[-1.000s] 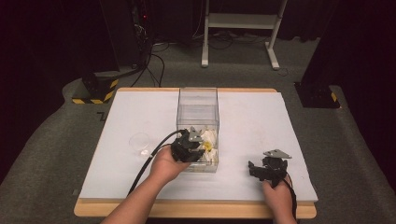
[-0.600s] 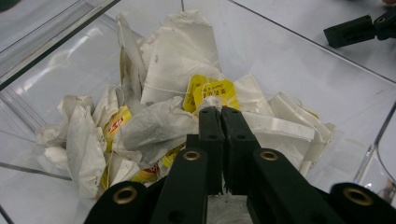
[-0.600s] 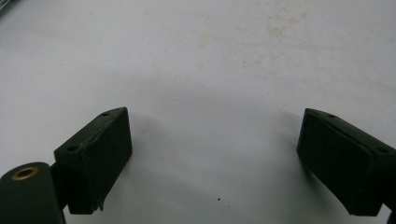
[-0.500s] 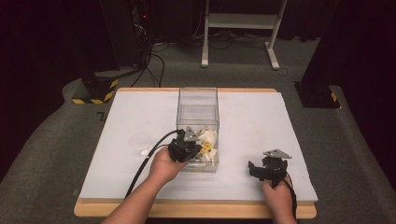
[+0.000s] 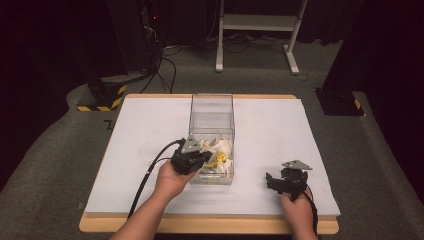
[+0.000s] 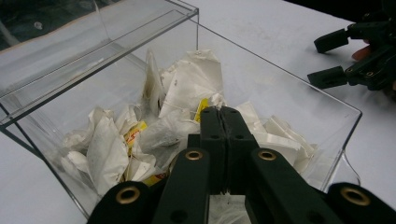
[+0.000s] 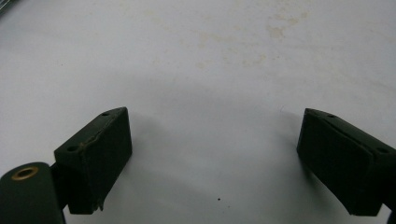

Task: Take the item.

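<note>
A clear plastic box (image 5: 212,107) stands in the middle of the white table, its near end holding several crumpled white tea bags (image 6: 187,88) with yellow tags. My left gripper (image 5: 206,158) hangs at the box's near left corner, over the tea bags (image 5: 218,156). In the left gripper view its jaws (image 6: 219,116) are pressed flat together, and I make out nothing between them. My right gripper (image 5: 273,181) rests low over the bare table at the near right, wide open (image 7: 215,154) and empty. It also appears far off in the left gripper view (image 6: 337,58).
The white table top (image 5: 310,135) ends in a wooden front edge (image 5: 210,225). A faint clear round mark (image 5: 148,150) lies left of the box. The left gripper's black cable (image 5: 150,172) trails toward the near edge. A dark floor, a stand and cables lie beyond.
My left gripper has drifted slightly left, from over the tea bags toward the box's near left corner. The right gripper has stayed put.
</note>
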`<state>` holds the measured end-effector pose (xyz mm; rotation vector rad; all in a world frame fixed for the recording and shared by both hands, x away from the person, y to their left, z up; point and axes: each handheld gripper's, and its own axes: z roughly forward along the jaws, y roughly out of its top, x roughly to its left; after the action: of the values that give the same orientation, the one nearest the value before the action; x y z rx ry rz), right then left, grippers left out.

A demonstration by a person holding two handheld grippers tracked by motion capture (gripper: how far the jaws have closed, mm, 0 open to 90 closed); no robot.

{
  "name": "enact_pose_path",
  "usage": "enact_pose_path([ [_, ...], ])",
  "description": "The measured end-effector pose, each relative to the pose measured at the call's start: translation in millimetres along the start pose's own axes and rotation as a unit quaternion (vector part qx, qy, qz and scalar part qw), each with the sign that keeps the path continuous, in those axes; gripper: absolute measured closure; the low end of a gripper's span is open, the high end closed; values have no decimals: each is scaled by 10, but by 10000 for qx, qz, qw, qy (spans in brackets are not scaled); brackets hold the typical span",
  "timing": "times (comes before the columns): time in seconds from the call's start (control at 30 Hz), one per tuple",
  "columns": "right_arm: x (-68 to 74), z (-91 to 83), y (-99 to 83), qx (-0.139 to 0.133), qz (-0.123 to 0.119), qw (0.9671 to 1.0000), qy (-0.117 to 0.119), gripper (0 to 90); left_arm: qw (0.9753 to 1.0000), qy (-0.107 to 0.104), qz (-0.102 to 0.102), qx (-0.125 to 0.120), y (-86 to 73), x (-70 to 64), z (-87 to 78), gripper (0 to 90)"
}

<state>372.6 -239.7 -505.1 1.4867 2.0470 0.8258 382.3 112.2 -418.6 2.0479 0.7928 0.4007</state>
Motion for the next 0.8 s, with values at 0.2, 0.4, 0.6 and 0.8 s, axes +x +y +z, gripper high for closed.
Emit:
enact_pose_path([
  [0.2,0,0,0,0,0,10000,-1,102,9997,-53,-123,-189,-55,40,-62,889],
  [0.4,2,-1,0,3,10,10000,-2,102,9991,-39,-178,-378,-89,54,-122,890],
  [0.6,2,0,0,1,6,10000,-2,102,9981,-43,-277,-555,-114,76,-179,890],
  [0.8,2,0,0,2,9,10000,-2,102,9971,-47,-326,-687,-131,92,-234,890],
])
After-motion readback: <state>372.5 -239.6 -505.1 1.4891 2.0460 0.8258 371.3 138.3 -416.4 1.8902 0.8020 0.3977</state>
